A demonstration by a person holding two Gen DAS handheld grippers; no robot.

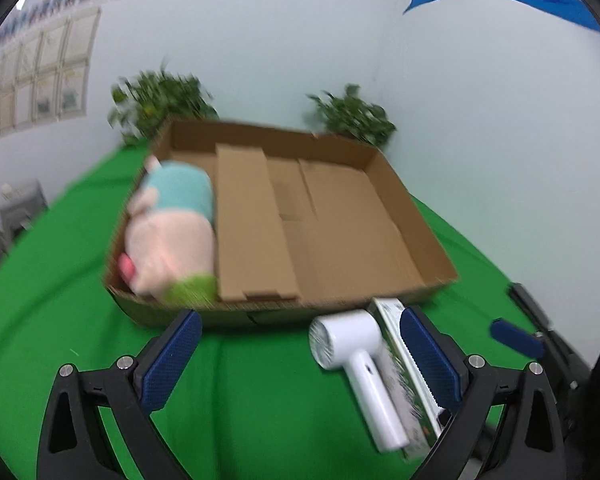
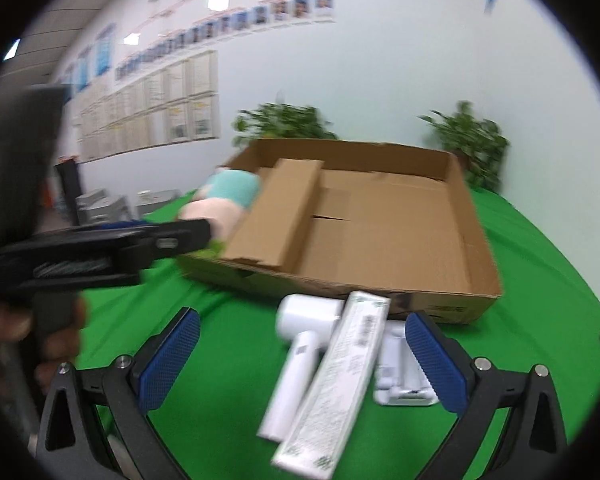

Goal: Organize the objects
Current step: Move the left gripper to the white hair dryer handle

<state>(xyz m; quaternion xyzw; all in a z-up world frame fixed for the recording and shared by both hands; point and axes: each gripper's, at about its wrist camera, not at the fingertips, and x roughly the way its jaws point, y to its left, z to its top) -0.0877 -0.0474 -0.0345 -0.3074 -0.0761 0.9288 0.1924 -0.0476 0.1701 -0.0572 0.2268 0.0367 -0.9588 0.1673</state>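
Note:
A shallow cardboard box (image 1: 416, 240) (image 2: 476, 256) sits on the green table. A plush toy in pink, teal and green (image 1: 172, 232) (image 2: 228, 196) lies in its left end, beside a long cardboard insert (image 1: 248, 224) (image 2: 284, 212). In front of the box lie a white handheld device (image 1: 360, 364) (image 2: 300, 356), a long white-green flat box (image 1: 404, 364) (image 2: 340, 384) and a small white item (image 2: 400, 372). My left gripper (image 1: 300, 364) is open and empty above the table, short of the box. My right gripper (image 2: 304, 364) is open and empty over the white items.
Two potted plants (image 1: 160, 100) (image 1: 356, 116) stand behind the box against the white wall. The left gripper's body and the hand holding it (image 2: 92, 248) fill the left of the right wrist view. A blue fingertip of the right gripper (image 1: 516, 338) shows at the right.

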